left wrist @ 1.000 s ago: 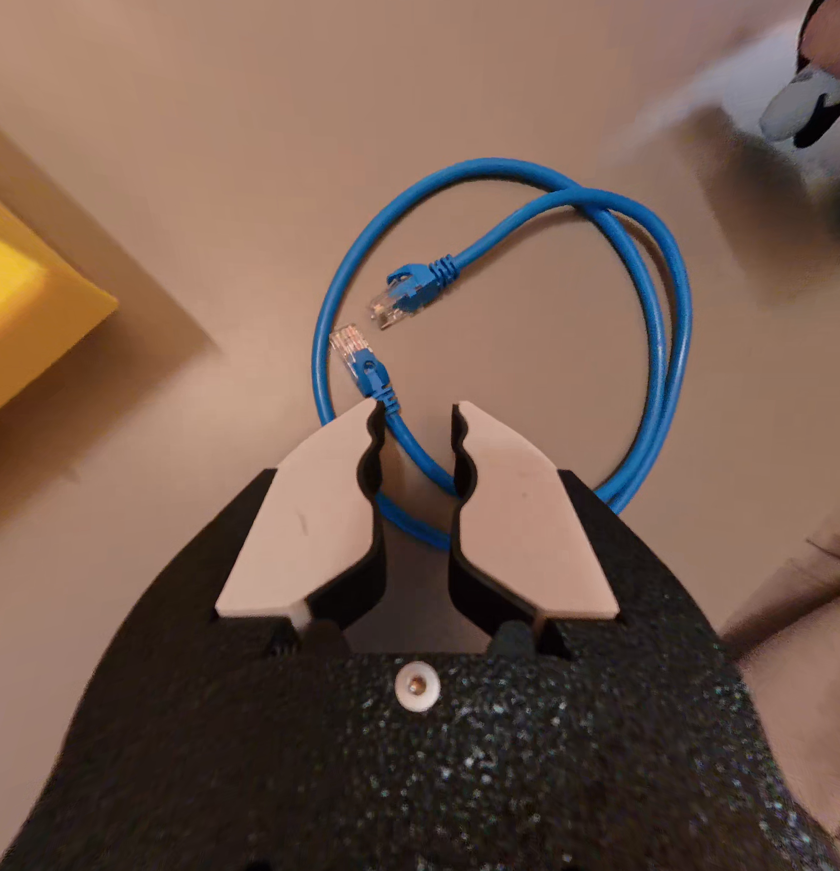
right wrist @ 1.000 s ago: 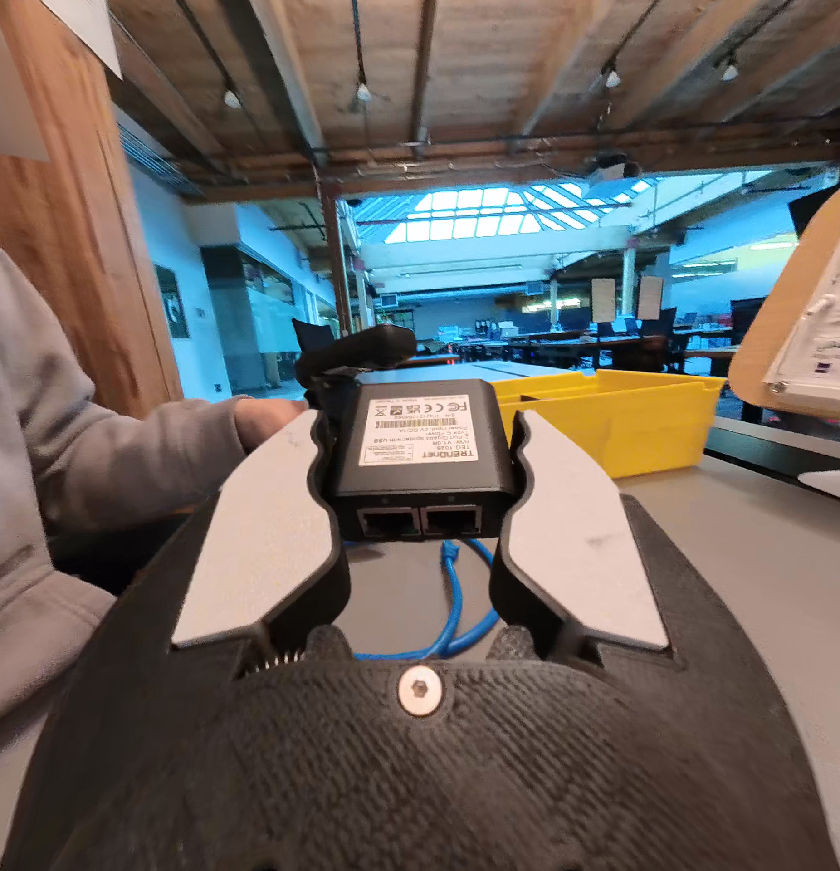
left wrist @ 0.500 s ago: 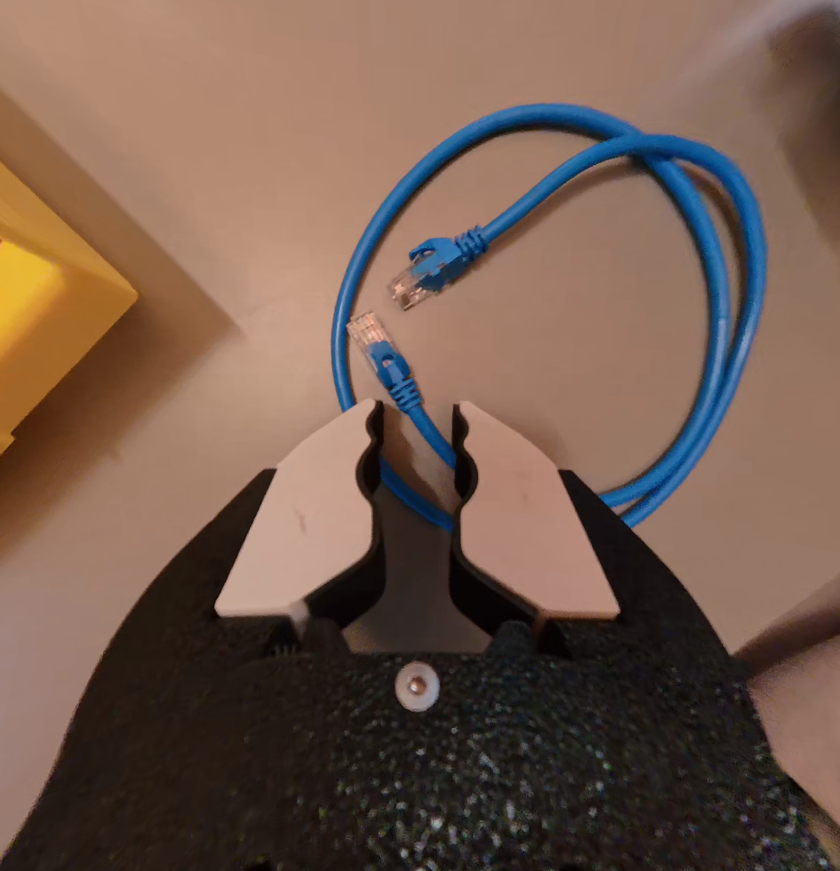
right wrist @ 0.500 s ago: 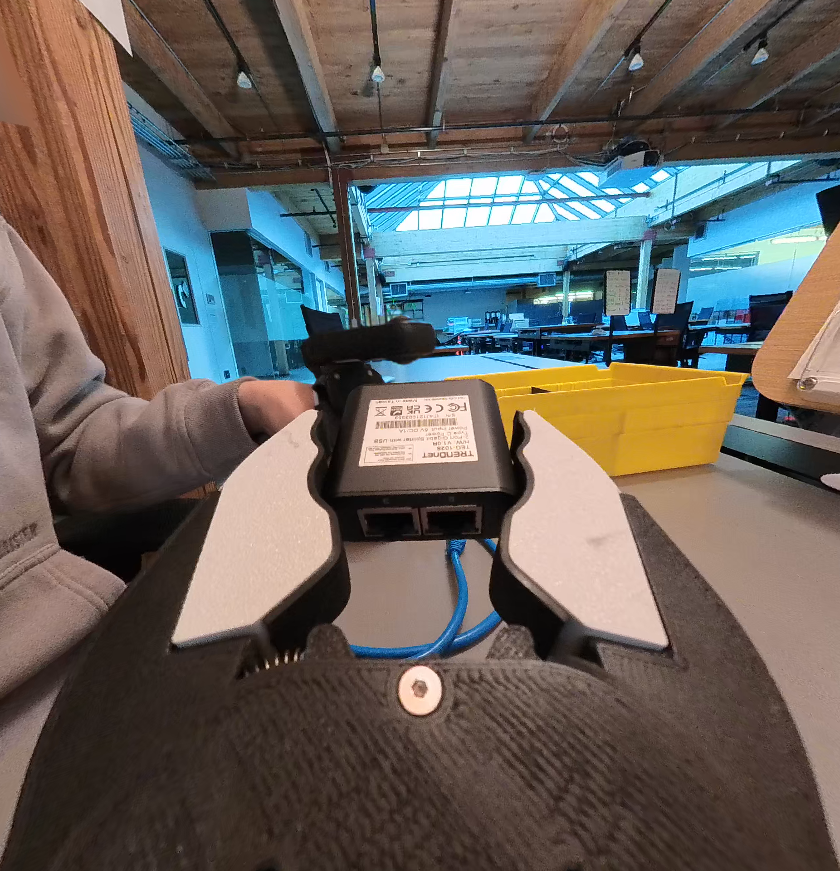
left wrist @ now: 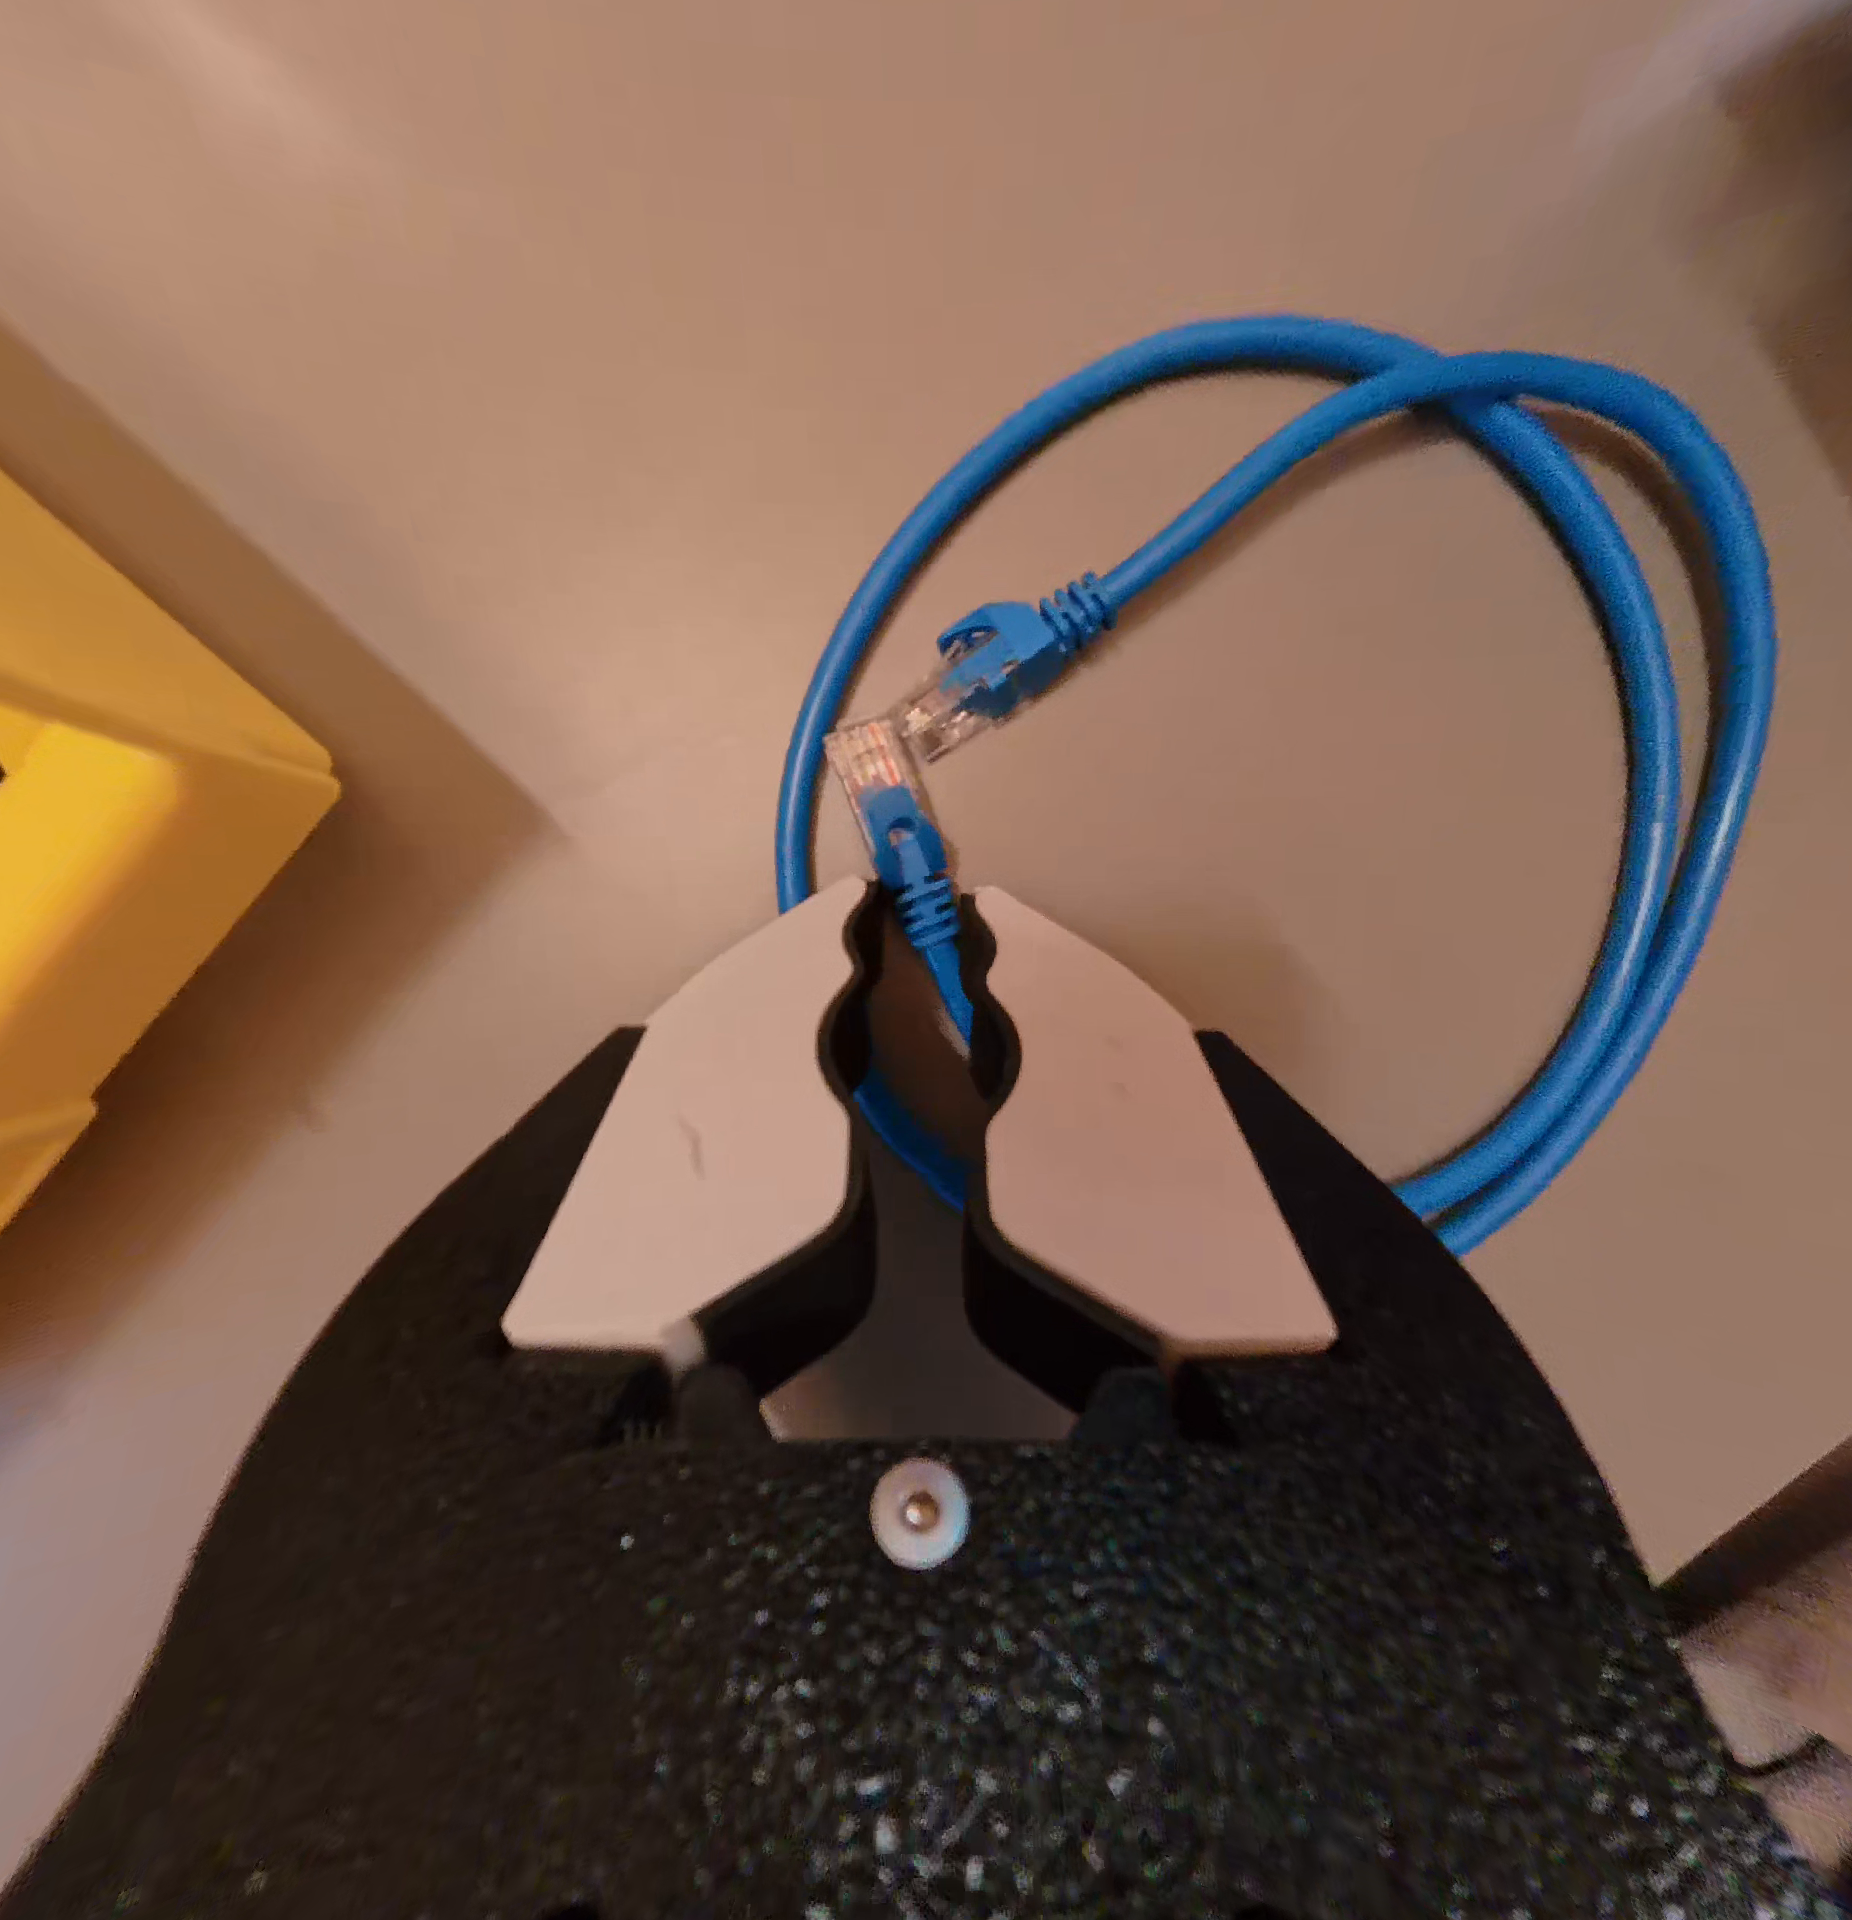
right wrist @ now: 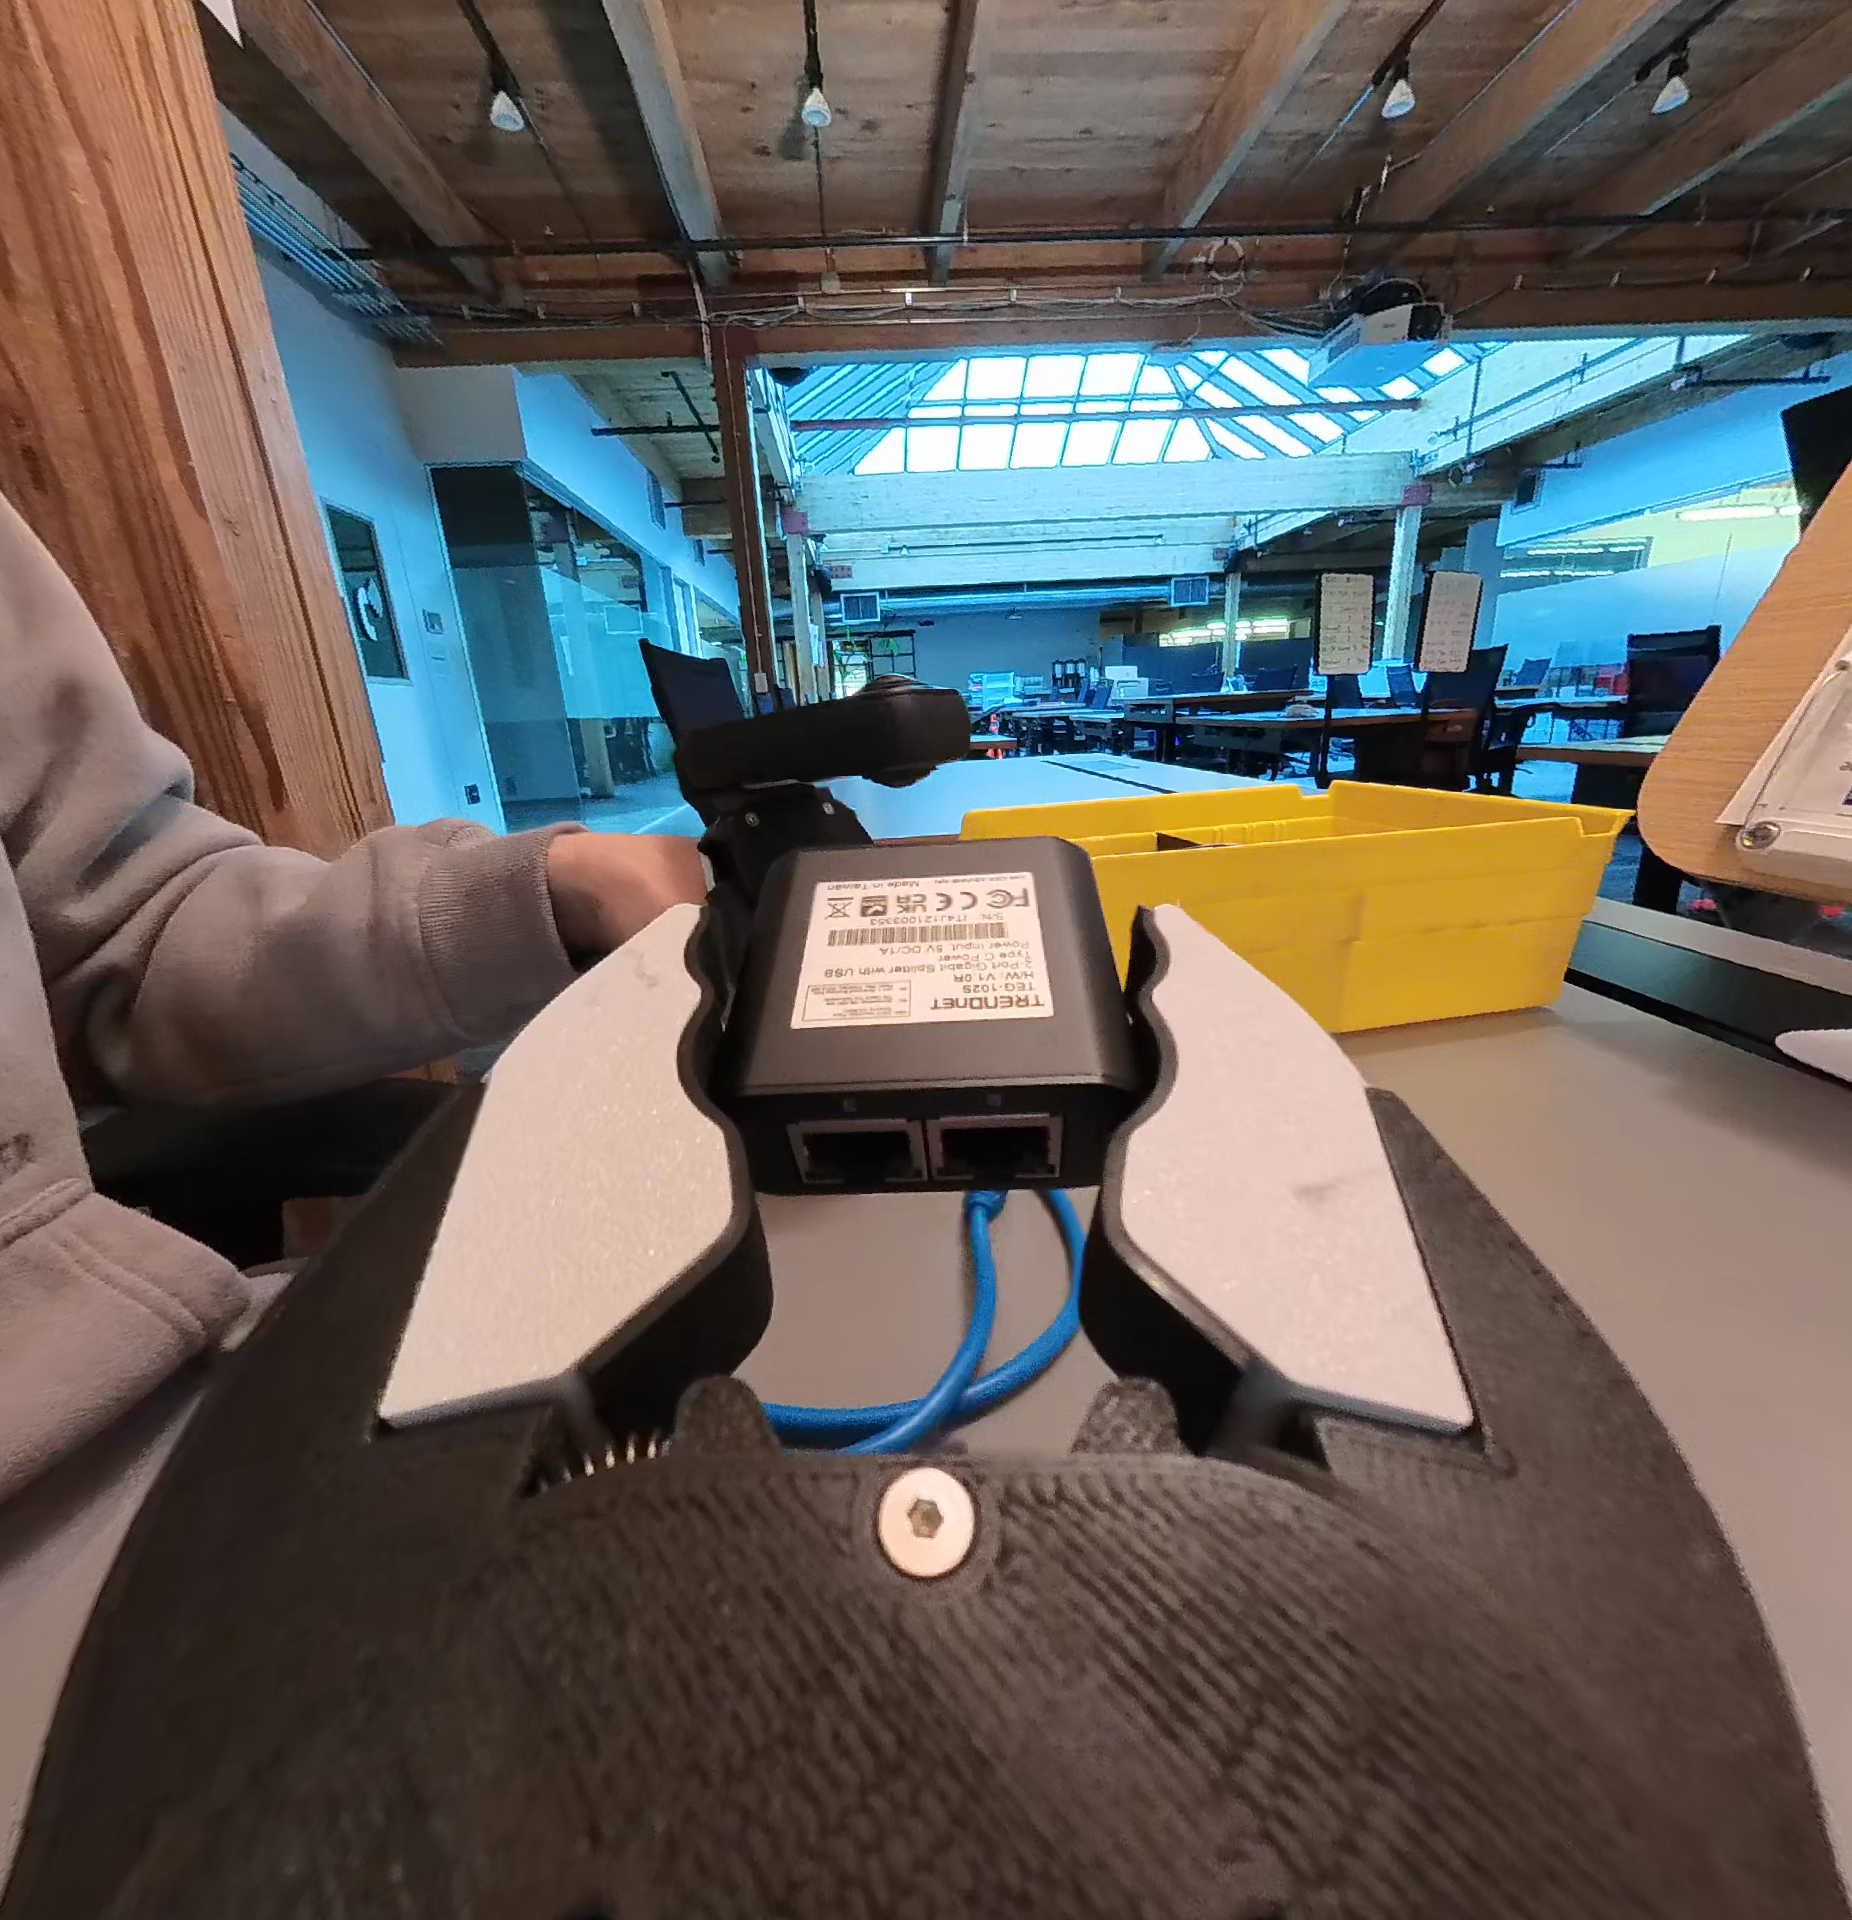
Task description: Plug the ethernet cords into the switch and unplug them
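Observation:
A blue ethernet cord lies coiled on the tan table. My left gripper points down at it, jaws nearly closed on the ribbed boot just behind one clear plug. That plug overlaps the cord's other plug. My right gripper is shut on a black switch and holds it above the table, label side up. Its two empty ports face the camera. Part of the cord shows below the switch in the right wrist view. The left gripper's black body shows behind the switch.
A yellow bin stands to the left of the cord, and at the back right in the right wrist view. A person's grey sleeve is at the left. A wooden board leans at the right. The grey table extends right.
My left gripper has moved up along the cord to the plug's boot and its jaws have narrowed onto it. The held plug now overlaps the other plug. The right gripper keeps holding the switch.

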